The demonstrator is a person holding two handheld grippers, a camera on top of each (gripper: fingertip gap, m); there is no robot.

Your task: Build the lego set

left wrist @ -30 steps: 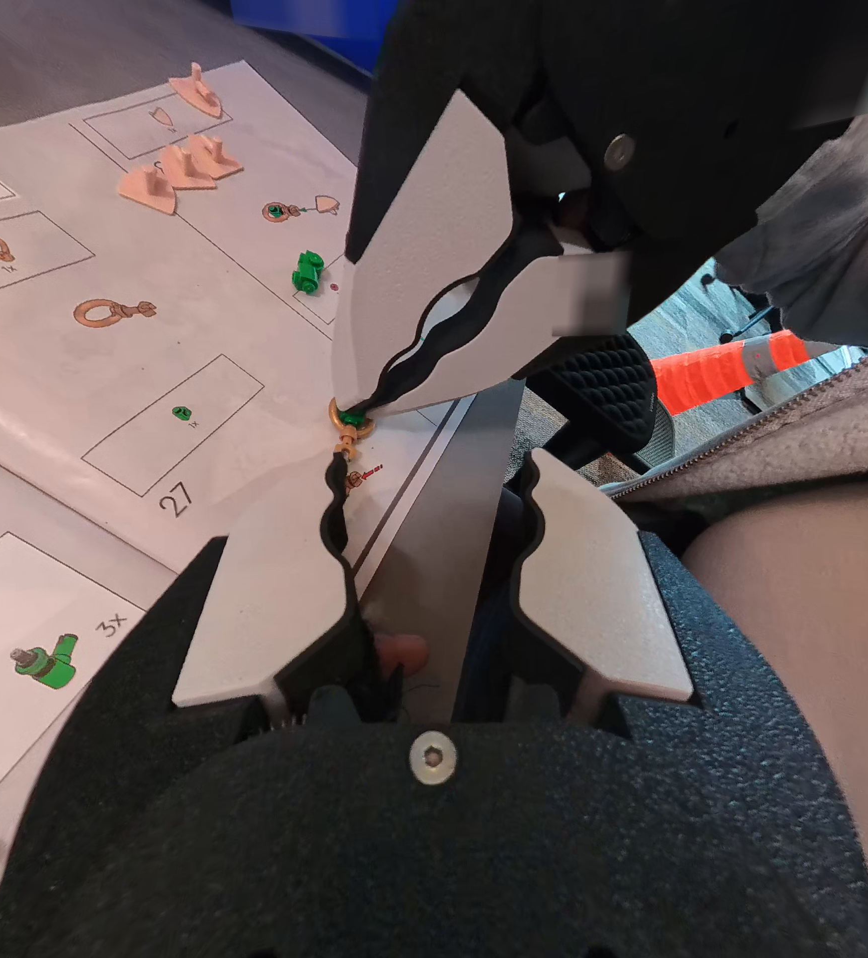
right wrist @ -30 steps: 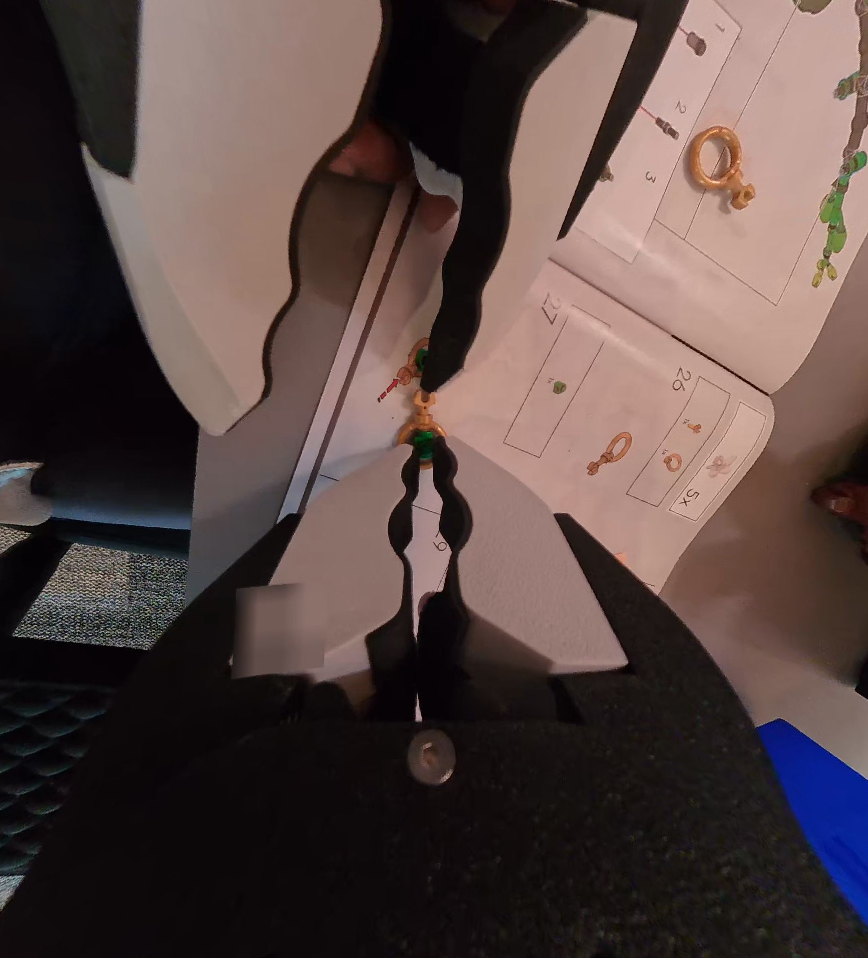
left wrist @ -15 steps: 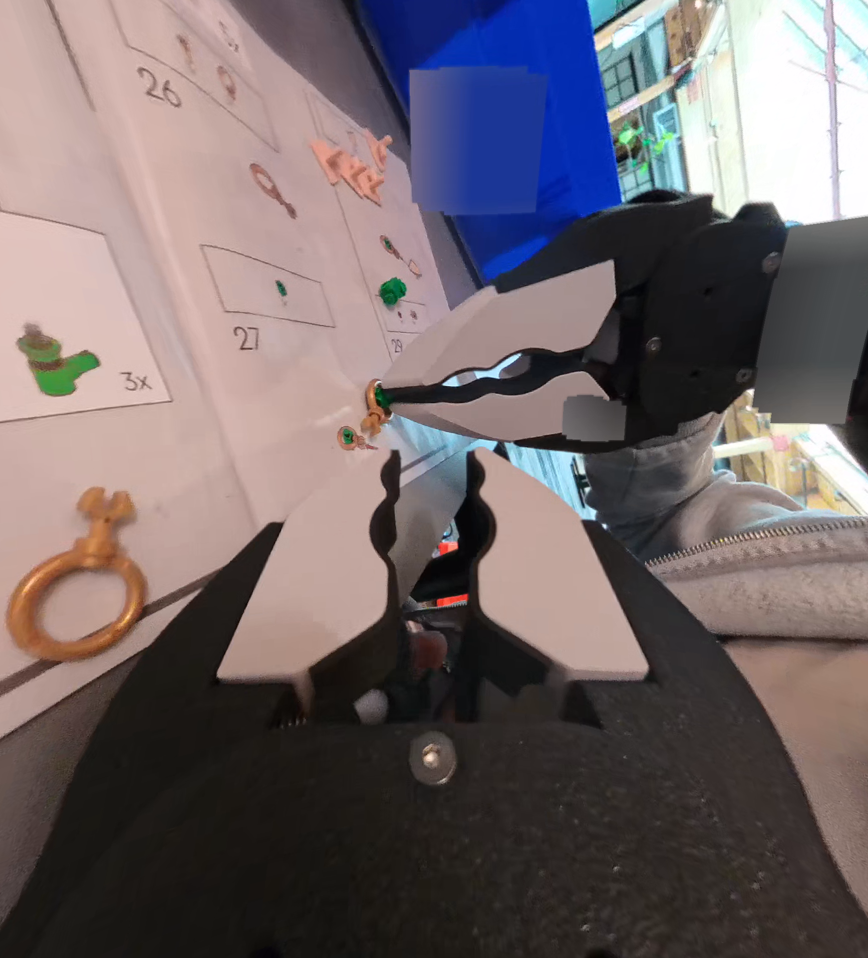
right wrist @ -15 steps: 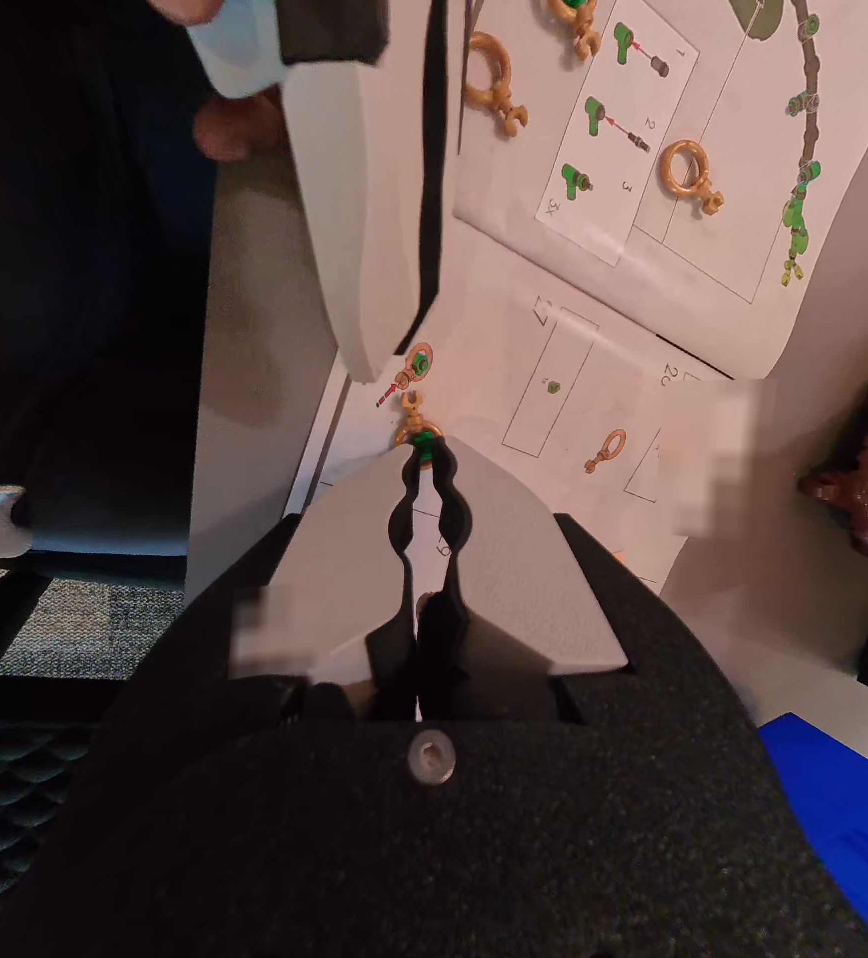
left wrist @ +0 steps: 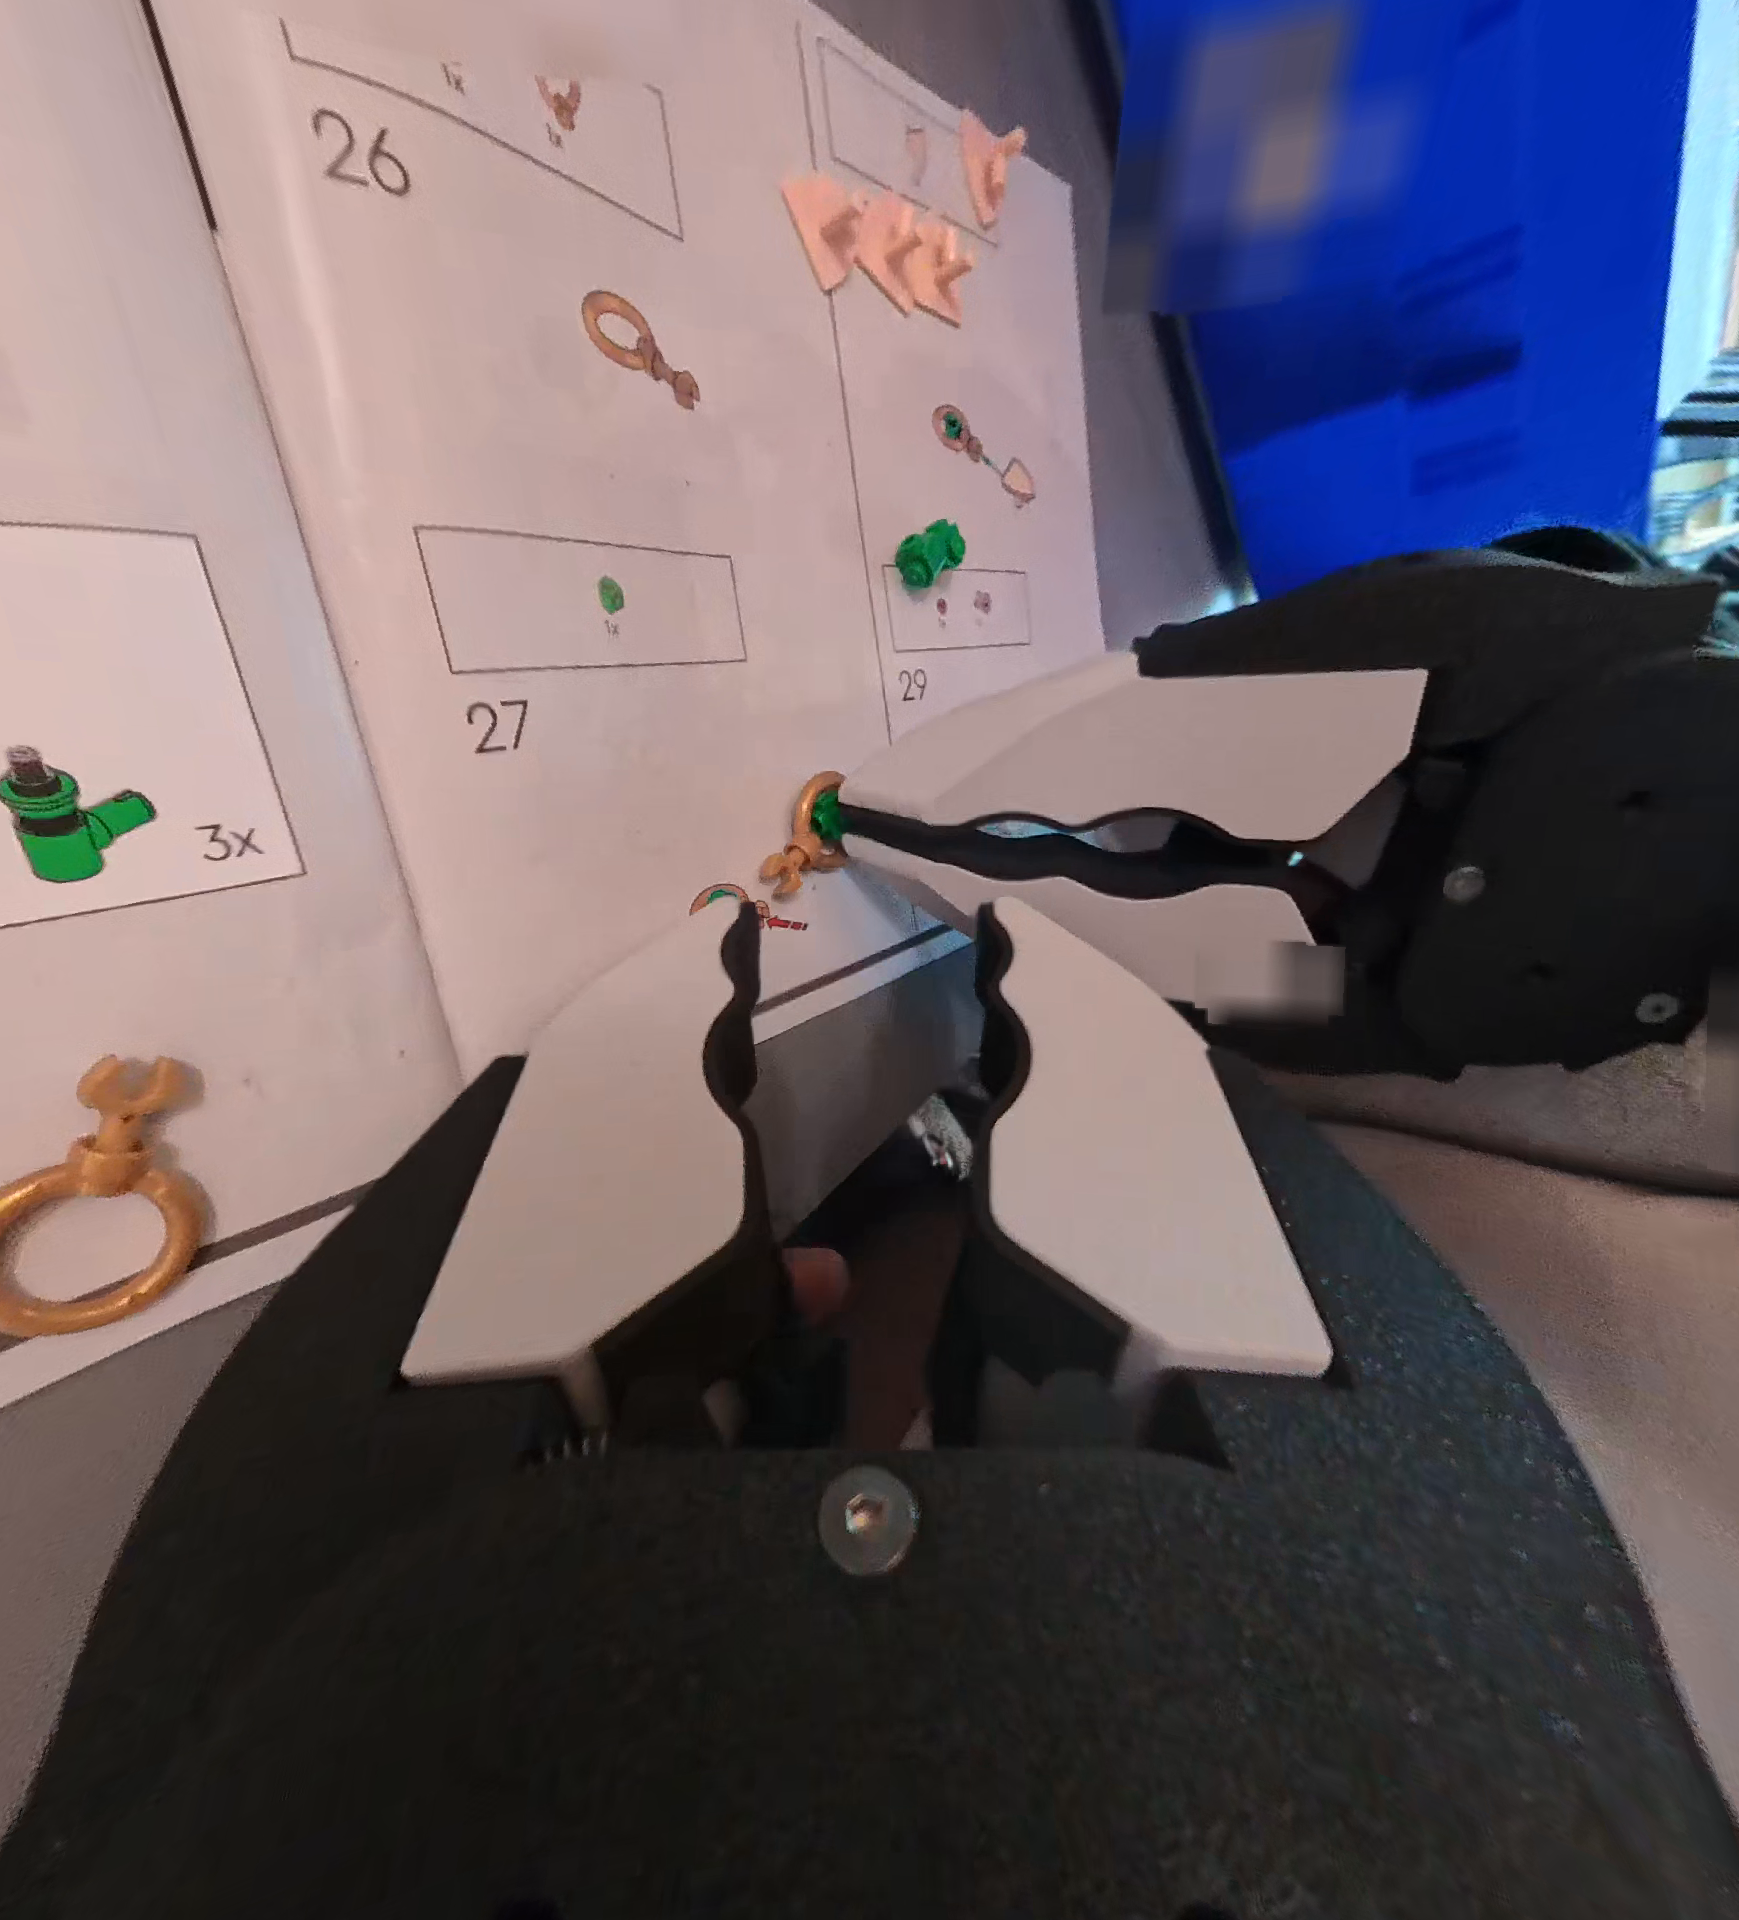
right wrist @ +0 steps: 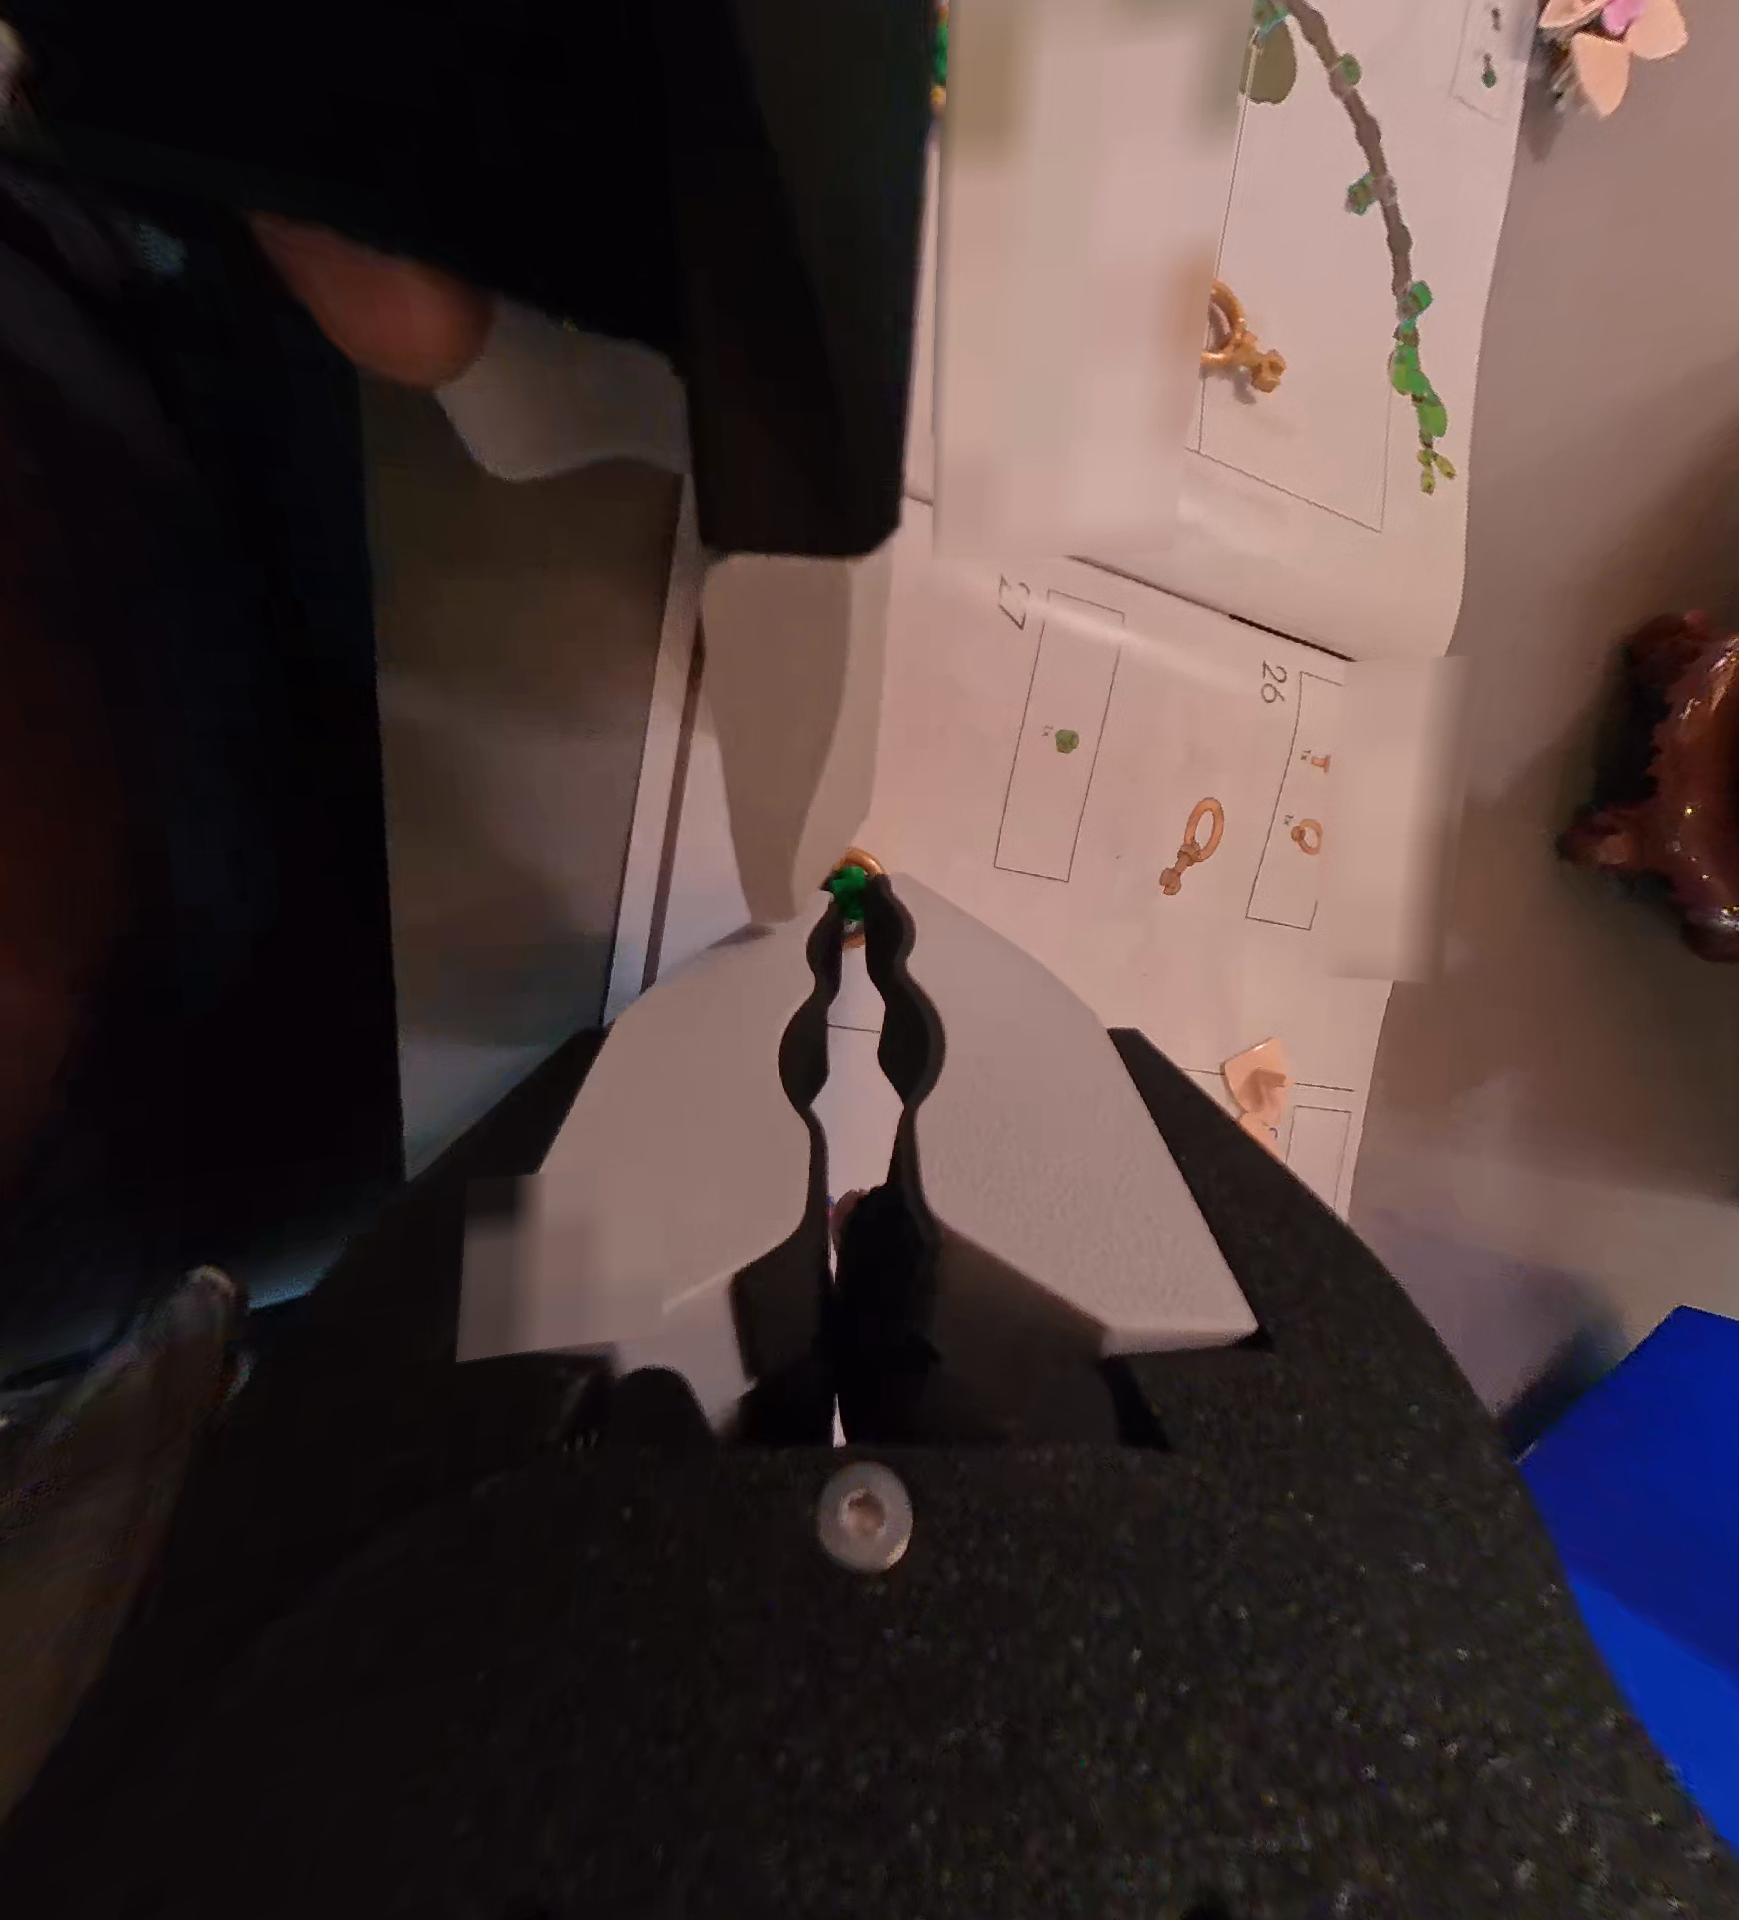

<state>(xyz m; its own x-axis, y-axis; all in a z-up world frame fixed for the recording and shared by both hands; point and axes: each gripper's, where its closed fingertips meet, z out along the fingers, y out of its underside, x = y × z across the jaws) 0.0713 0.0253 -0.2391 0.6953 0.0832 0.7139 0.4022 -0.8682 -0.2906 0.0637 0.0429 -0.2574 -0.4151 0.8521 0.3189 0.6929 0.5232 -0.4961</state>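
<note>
My right gripper (right wrist: 852, 896) is shut on a small green stud (right wrist: 849, 891) that sits inside a gold ring piece (right wrist: 860, 862). It holds them just above the open instruction booklet (right wrist: 958, 790). In the left wrist view the right gripper (left wrist: 844, 823) comes in from the right, and the gold ring piece (left wrist: 811, 831) hangs at its tips with its clip end pointing down. My left gripper (left wrist: 865, 925) is open and empty just below that piece, apart from it. Its dark body (right wrist: 792, 312) fills the upper left of the right wrist view.
A second gold ring (left wrist: 75, 1226) lies on the booklet (left wrist: 491, 436) at the left. A green piece (left wrist: 932, 551) and several pink petals (left wrist: 886, 239) lie farther up the page. A blue box (left wrist: 1416, 260) stands behind. A brown model (right wrist: 1696, 810) sits to the right of the booklet.
My left gripper has let its fingertip come off the gold ring's clip end and has drawn back and swung round. The right gripper still holds the stud and ring in the same spot.
</note>
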